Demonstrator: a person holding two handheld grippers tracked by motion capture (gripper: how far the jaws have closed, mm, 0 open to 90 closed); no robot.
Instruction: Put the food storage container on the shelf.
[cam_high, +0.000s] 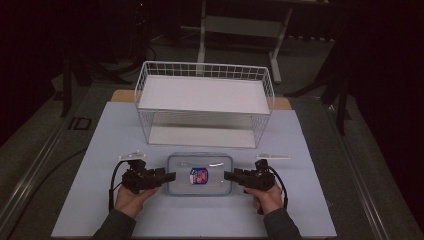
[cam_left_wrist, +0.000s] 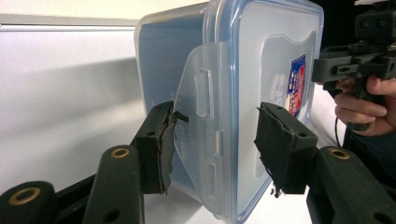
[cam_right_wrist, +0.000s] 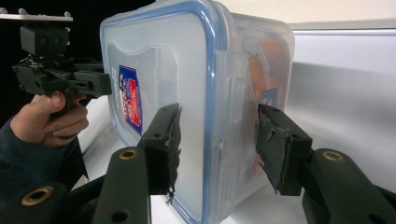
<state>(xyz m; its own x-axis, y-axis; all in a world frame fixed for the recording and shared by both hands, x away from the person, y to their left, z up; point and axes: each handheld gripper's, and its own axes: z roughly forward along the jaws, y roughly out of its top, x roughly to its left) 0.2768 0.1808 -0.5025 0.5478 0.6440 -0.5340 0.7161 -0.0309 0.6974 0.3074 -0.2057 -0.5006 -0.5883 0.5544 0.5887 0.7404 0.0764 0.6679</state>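
High view: white wire shelf rack (cam_high: 205, 102) behind, lidded plastic container (cam_high: 200, 174) flat on table mat (cam_high: 75, 200) between both grippers. Left gripper (cam_high: 167, 176) and right gripper (cam_high: 229, 175) open, straddling end latches (cam_left_wrist: 205, 135). Close evenly, square on, before lifting level.

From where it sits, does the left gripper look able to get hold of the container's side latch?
Probably yes. The left gripper stands open, its jaws on either side of the latch flap at the end of the plastic container. Nothing lies between them; closing should catch it.
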